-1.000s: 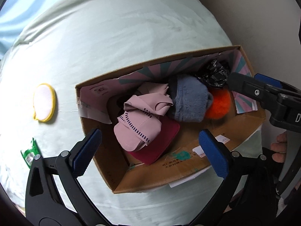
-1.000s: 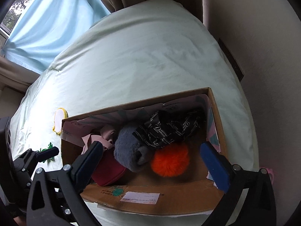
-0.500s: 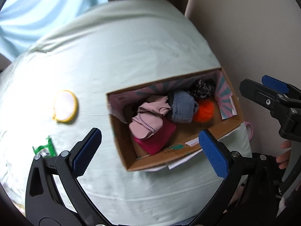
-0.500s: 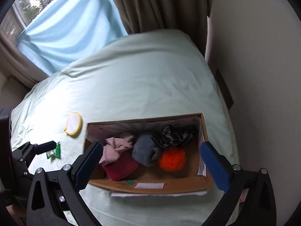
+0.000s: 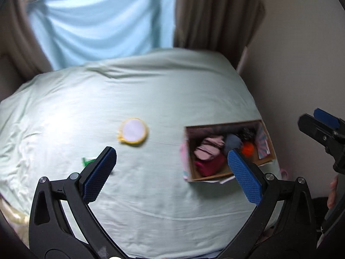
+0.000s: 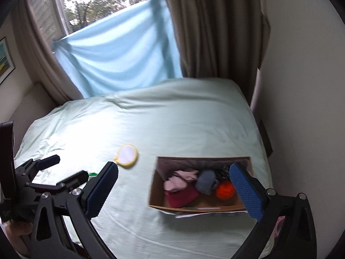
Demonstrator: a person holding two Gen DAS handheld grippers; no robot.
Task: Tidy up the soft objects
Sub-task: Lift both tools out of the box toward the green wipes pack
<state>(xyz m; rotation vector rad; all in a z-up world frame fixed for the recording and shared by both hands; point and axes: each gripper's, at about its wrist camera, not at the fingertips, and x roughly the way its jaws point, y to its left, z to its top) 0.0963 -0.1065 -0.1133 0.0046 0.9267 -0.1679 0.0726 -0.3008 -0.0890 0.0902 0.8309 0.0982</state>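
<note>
Grippers are nearest: the left gripper [image 5: 171, 172] and the right gripper [image 6: 173, 191] both stand wide apart and empty, touching nothing. Further on the bed [image 6: 183, 116] stands the box [image 6: 159, 198] with a pink cloth [image 6: 175, 182], a grey roll [image 6: 207, 181] and an orange pompom [image 6: 225, 191]. These probably are light and squashy; pinch a bunched fold.
</note>
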